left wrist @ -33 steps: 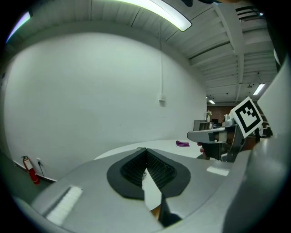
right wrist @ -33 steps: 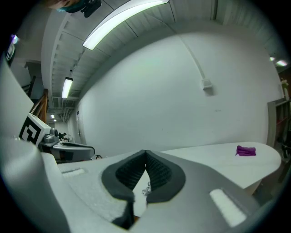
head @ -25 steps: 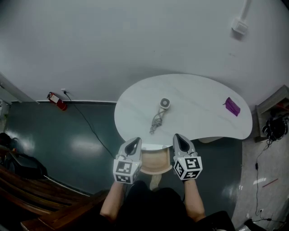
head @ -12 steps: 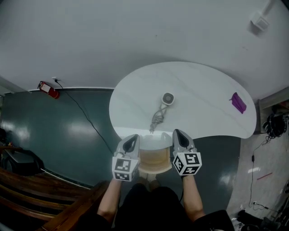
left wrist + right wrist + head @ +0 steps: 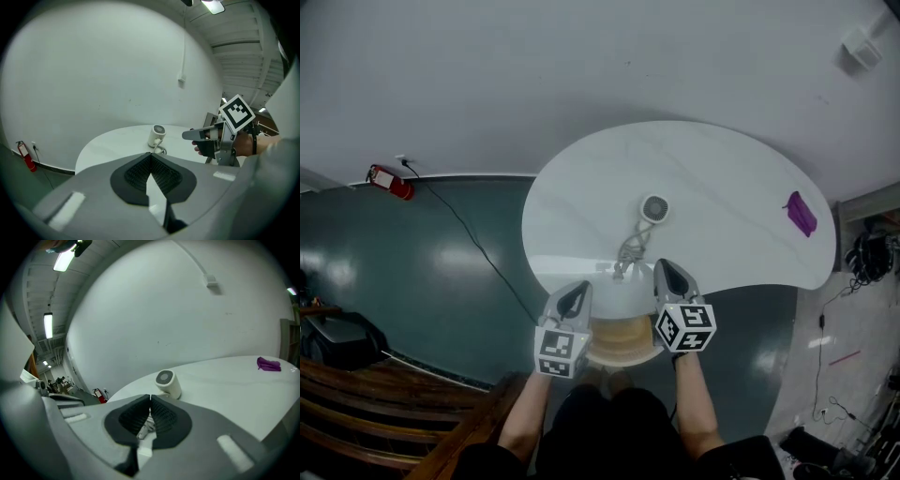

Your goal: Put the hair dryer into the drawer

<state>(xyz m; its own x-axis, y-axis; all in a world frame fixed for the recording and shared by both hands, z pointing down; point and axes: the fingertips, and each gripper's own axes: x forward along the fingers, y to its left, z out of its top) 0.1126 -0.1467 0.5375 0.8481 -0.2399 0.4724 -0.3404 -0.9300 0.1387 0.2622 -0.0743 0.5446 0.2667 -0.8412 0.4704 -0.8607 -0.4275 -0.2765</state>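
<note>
hand-held gripper [image 5: 666, 270] (right) closed; hair dryer [image 5: 654, 208] white, stubby, round grille

I'm seeing ceiling strip lights [image 5: 63, 259] throwing even, fairly bright light, and the green floor [image 5: 459, 272] is glaring in soft patches. Both gripper views are bending hard and darkening to black at the corners. The left gripper [image 5: 151, 154] and right gripper [image 5: 150, 397] are blurring up close.
</note>
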